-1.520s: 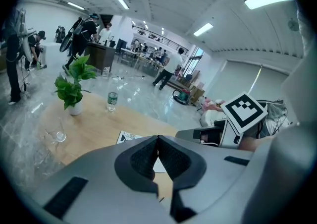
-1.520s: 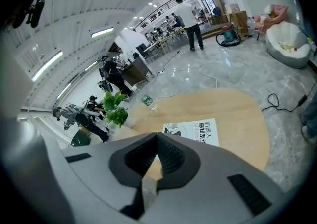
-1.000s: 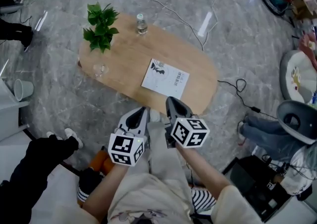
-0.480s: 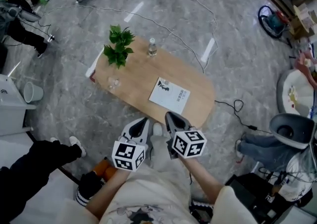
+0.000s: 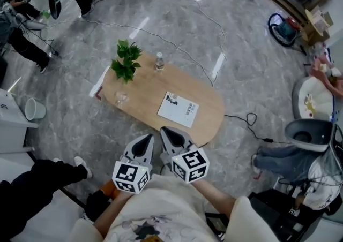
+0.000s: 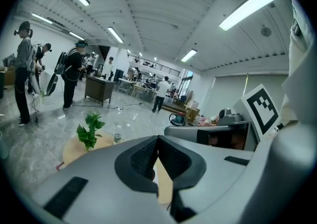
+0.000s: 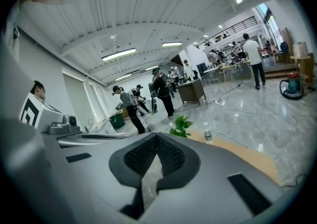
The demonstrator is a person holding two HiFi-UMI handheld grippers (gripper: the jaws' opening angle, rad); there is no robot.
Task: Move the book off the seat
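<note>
- The book (image 5: 178, 110) lies flat on the oval wooden coffee table (image 5: 211, 123), ahead of and below both grippers, with the tips of the right gripper (image 5: 167, 131) the nearer pair. No seat shows under it, so I'd judge the move already made
- The left gripper (image 5: 144, 139) has its jaws brought together with the pads meeting at the tips and nothing between them. The right gripper looks just the same in its own view: pressed closed and empty
- To my eye the book is a thin, pale softcover, so it should be light and a bit floppy, with a smooth cover that could slide on the wood
- Lying flat, it gives a jaw little to get under. The likelier hold is its edge nearest the grippers, close to the table's rim, perhaps after sliding it partly over that rim. The spine side would be stiffer, but I cannot tell which edge that is
- A potted plant (image 5: 126, 60), a water bottle (image 5: 159, 61) and a small clear glass (image 5: 121, 98) stand beyond the book, on the far side from the grippers and well clear of it
- Compared with a second ago, both grippers have come up and in toward the person's chest. The table now sits smaller and farther below them, and more of the room shows beyond it
- The book has kept its spot and angle on the table, and both pairs of jaws have stayed closed
</note>
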